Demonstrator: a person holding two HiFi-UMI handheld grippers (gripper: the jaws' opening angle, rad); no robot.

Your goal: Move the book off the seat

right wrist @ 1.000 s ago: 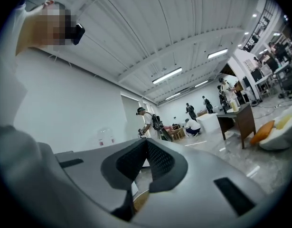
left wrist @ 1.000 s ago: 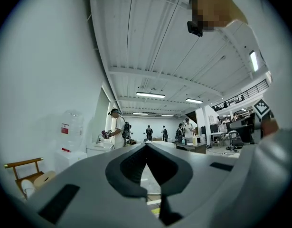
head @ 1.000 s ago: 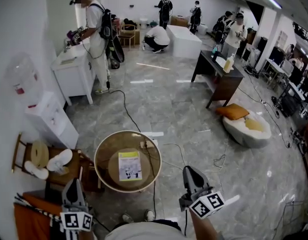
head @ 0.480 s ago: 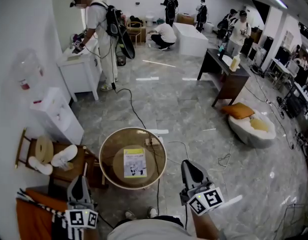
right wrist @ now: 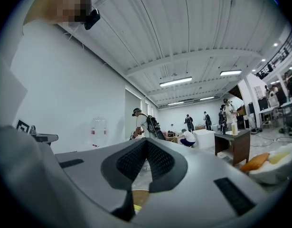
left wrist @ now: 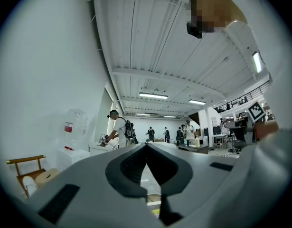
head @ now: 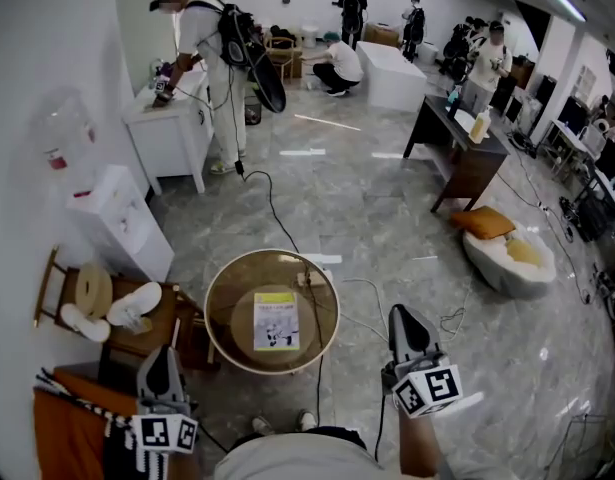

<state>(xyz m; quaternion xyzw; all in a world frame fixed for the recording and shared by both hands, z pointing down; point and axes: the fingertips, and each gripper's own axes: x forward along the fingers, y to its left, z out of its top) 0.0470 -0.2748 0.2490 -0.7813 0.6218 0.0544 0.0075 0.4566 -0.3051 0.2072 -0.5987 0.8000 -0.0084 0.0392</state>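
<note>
A thin book (head: pixel 276 321) with a yellow and white cover lies flat in the middle of the round brown seat (head: pixel 219 308), straight ahead in the head view. My left gripper (head: pixel 163 353) is low at the left, short of the seat, with its jaws shut and empty (left wrist: pixel 146 145). My right gripper (head: pixel 400 313) is to the right of the seat, apart from it, also shut on nothing (right wrist: pixel 146 141). Both point level across the room. A sliver of the yellow cover (right wrist: pixel 137 207) shows under the right jaws.
A wooden rack (head: pixel 49 288) with white slippers stands left of the seat, beside a white water dispenser (head: pixel 117 228). A black cable (head: pixel 277 218) runs over the floor to the seat. A dark desk (head: pixel 467 158) and a white cushion bed (head: pixel 507 258) are at the right. Several people stand farther back.
My right gripper has shifted slightly right and up and rolled a little. The left gripper has stayed put. The book lies unmoved on the seat.
</note>
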